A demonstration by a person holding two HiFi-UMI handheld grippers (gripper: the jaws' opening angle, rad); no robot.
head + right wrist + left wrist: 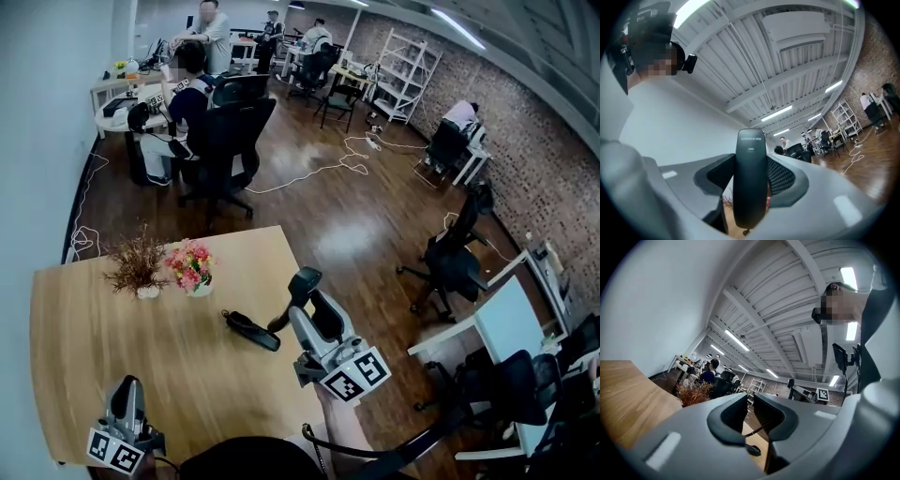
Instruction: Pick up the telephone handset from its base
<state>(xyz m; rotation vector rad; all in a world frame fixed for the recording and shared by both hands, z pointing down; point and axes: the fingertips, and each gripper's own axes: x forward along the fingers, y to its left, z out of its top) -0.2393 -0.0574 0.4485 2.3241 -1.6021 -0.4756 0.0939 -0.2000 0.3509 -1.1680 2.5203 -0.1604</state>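
Within right gripper (751, 169): slim black handset (751, 187), upright

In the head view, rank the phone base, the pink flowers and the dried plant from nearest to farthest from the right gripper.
1. The phone base, on the table just left of the right gripper.
2. The pink flowers, farther left and toward the table's far edge.
3. The dried plant, left of the flowers, farthest.

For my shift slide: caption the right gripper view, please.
Right claw grips the black telephone handset, ceiling beams behind.
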